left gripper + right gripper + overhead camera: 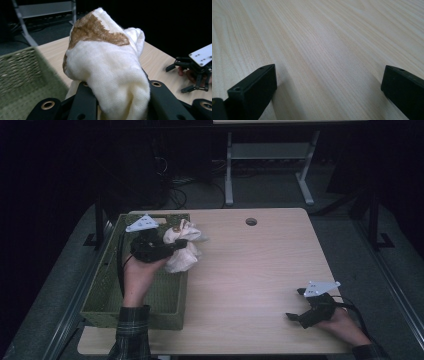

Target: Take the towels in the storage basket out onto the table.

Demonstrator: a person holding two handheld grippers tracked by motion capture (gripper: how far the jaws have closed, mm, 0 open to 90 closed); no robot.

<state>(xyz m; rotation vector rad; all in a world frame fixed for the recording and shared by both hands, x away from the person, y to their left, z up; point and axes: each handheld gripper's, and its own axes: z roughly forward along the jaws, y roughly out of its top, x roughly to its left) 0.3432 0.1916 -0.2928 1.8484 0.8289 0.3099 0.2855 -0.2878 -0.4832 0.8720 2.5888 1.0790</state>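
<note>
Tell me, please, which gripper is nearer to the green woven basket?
Left. The left gripper holds a cream cloth over the right edge of the basket, while the right gripper rests open near the table's front right corner.

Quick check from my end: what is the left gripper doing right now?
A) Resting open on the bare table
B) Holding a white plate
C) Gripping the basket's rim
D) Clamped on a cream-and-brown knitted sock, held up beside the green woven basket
D: the left gripper has its jaws closed on the cream knitted sock with a brown patch, raised at the right edge of the green woven basket.
</note>
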